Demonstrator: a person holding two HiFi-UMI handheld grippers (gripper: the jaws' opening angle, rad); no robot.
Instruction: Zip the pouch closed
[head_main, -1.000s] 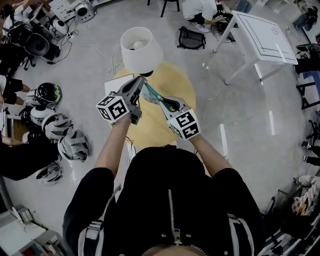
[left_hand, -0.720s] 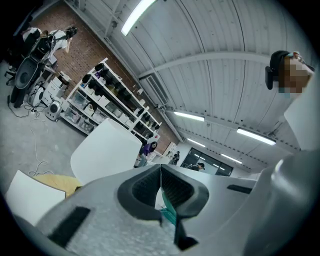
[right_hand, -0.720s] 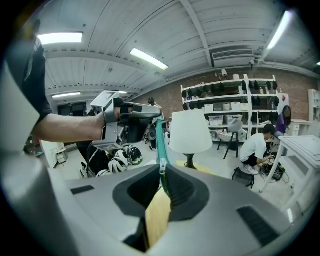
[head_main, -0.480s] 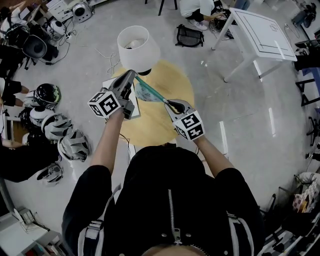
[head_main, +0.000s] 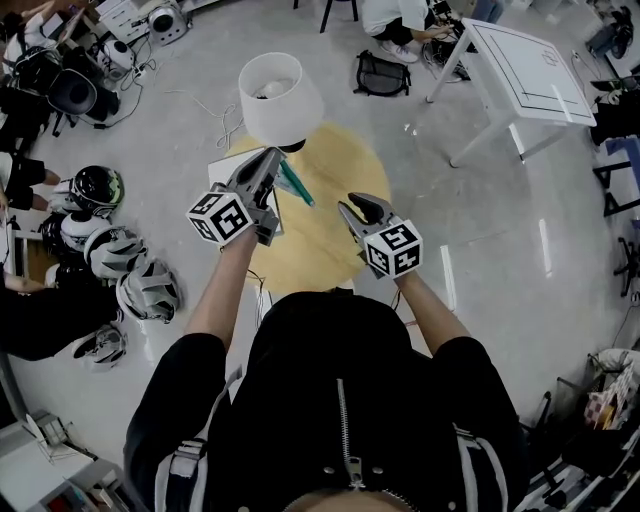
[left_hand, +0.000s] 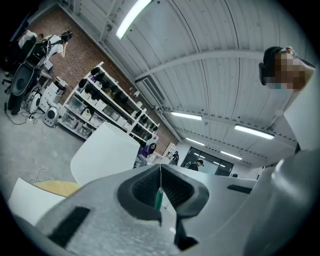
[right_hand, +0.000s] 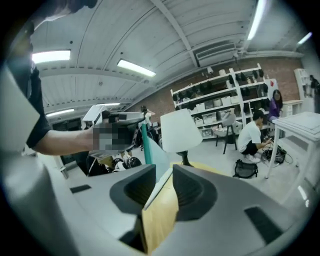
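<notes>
Teal pouch is in the air over the round yellow worktop, pinched at one end by the left gripper, whose jaws are together on the pouch's thin edge. The pouch runs from there toward the right gripper. Its free end is near that gripper's tips but apart from them. Right gripper jaws stand apart and have just been opening, with nothing clamped between them. White-shade lamp stands on the worktop's far side, just beyond the left gripper. White sheet lies below the left gripper. Helmets on the floor at left, white table upper right.
</notes>
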